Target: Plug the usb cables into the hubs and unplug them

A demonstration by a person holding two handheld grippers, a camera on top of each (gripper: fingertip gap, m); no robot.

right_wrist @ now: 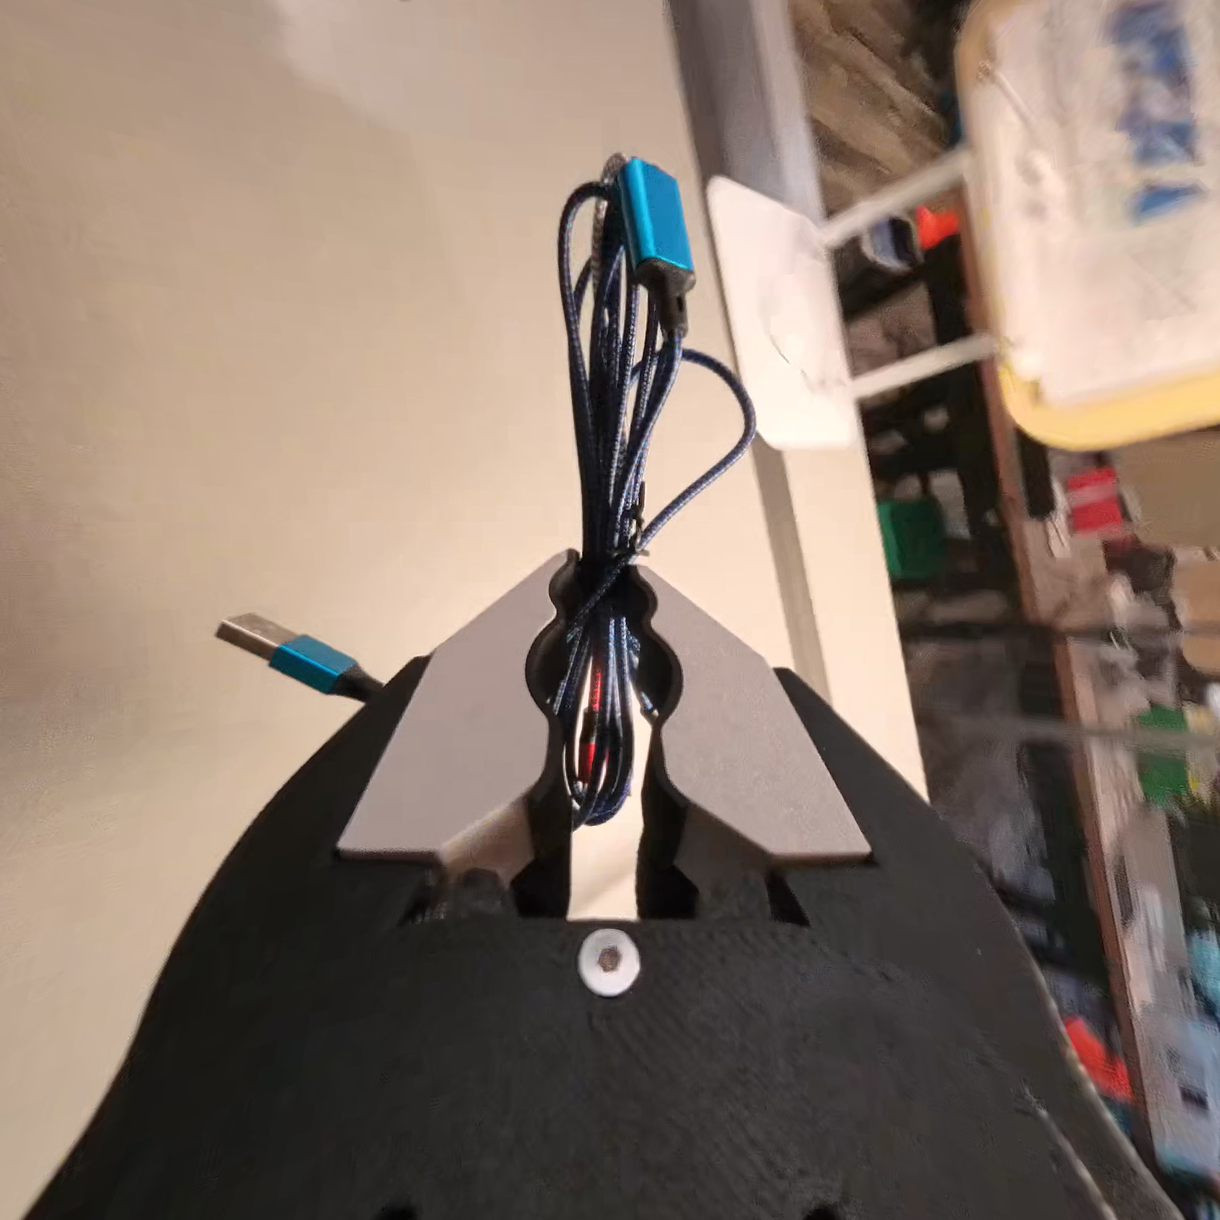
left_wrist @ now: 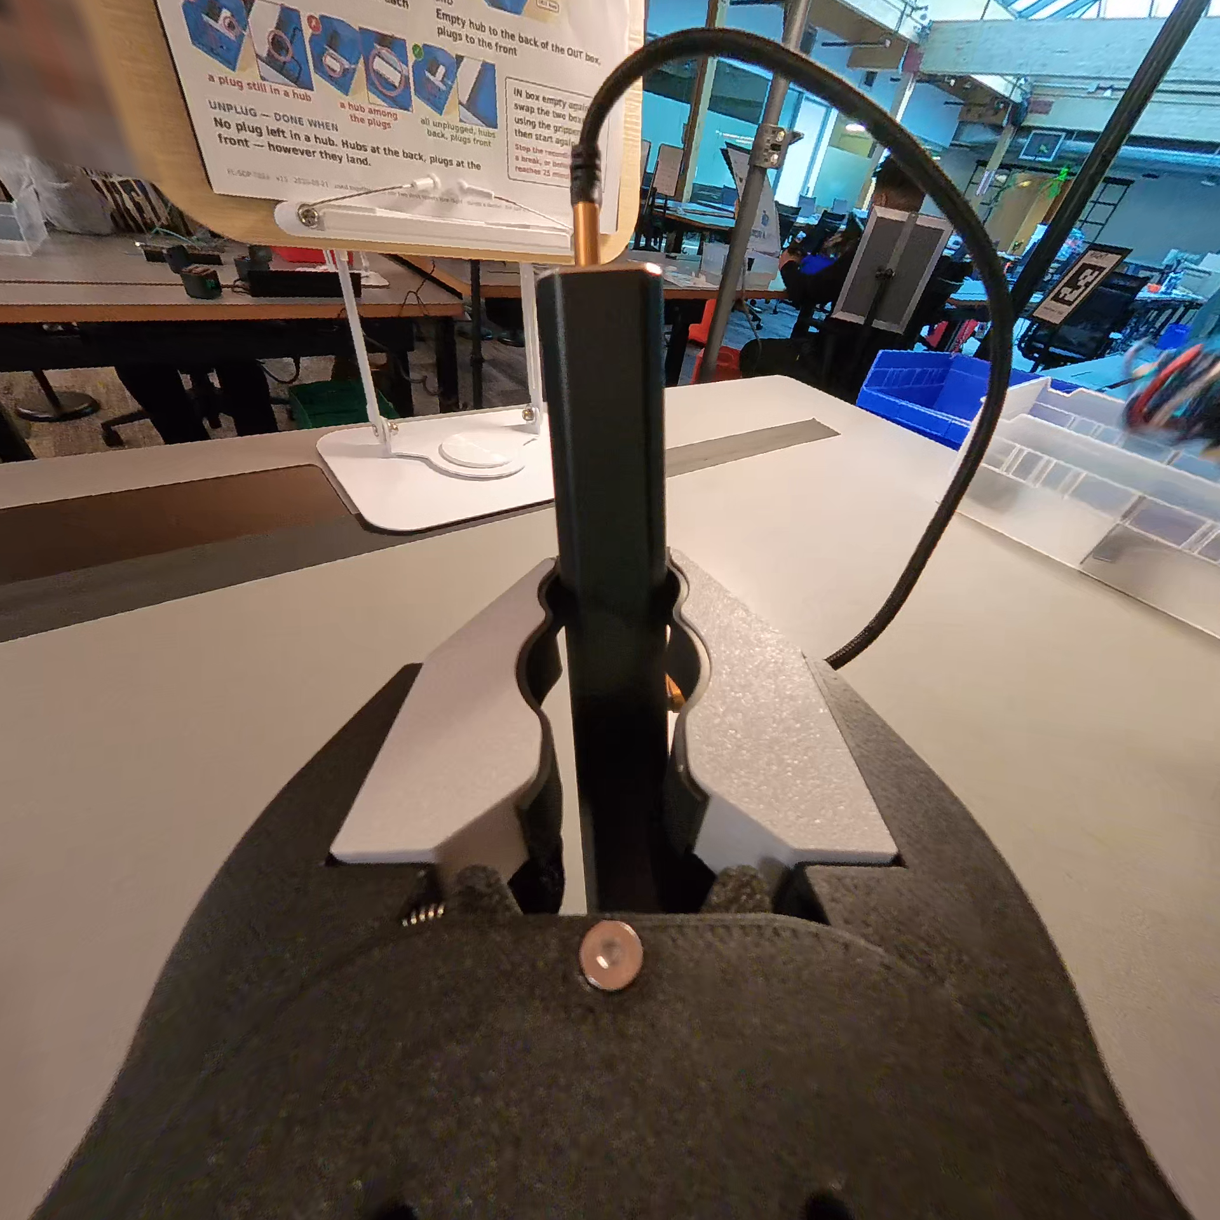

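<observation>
My left gripper (left_wrist: 610, 581) is shut on a dark slim USB hub (left_wrist: 604, 422) that stands out forward between the fingers, above the pale table. A gold-collared plug (left_wrist: 586, 231) sits at the hub's far end, and its black braided cable (left_wrist: 950, 317) loops up and round to the right, back behind the gripper. My right gripper (right_wrist: 604, 568) is shut on a bundled dark blue braided USB cable (right_wrist: 617, 422). One blue-sleeved connector (right_wrist: 653, 221) sits at the bundle's top. A second blue-sleeved USB plug (right_wrist: 284, 650) sticks out left of the fingers.
A white stand (left_wrist: 436, 475) holding an instruction sheet (left_wrist: 396, 92) stands on the table (left_wrist: 198, 759) ahead. A clear plastic box (left_wrist: 1089, 488) and blue bins (left_wrist: 924, 396) lie at the right. The other gripper (left_wrist: 1182, 396) shows blurred at the far right edge. Left tips to right tips: about 30 cm.
</observation>
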